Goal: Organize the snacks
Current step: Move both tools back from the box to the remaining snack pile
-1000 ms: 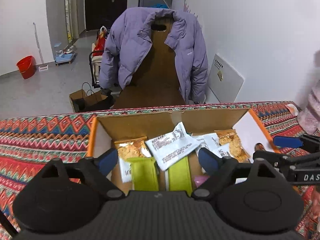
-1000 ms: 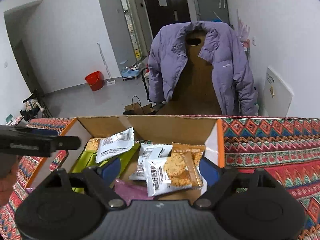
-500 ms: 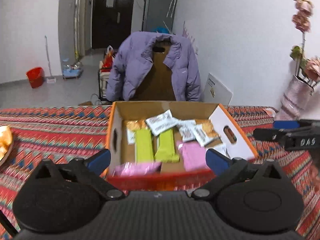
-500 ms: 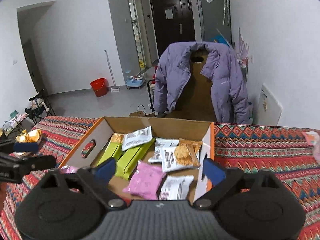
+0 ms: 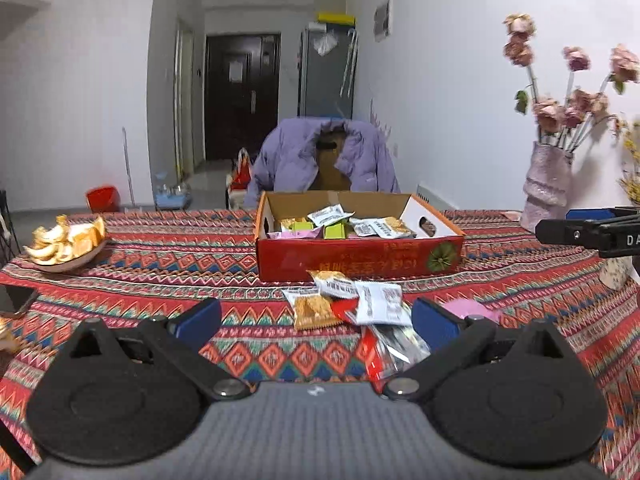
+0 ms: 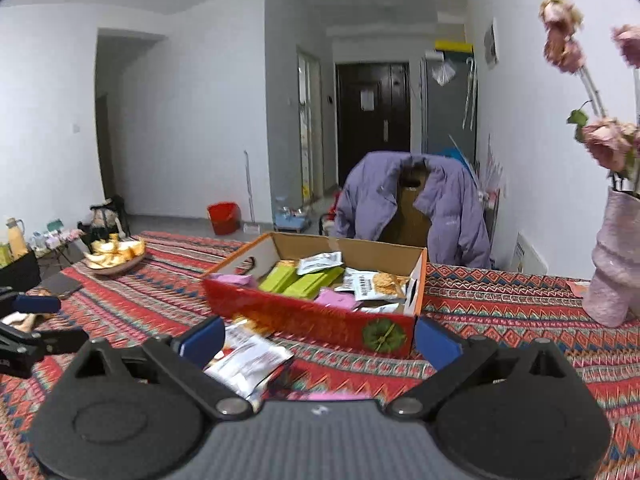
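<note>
Left claw [image 5: 316, 318]: I see its jaws spread wide, nothing gripped.
Right claw [image 6: 318, 338]: mine just finished opening, empty.
Snacks [image 5: 352, 304]: loose pile on tablecloth [image 5: 160, 280], just before the box [image 5: 360, 260].
Box: more packets inside.

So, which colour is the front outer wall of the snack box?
Red, with a green round emblem; the snack box shows it best in the left wrist view.

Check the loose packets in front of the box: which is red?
The red-edged clear packet, nearest the left gripper. The others in the pile are white or orange cracker packs.
</note>
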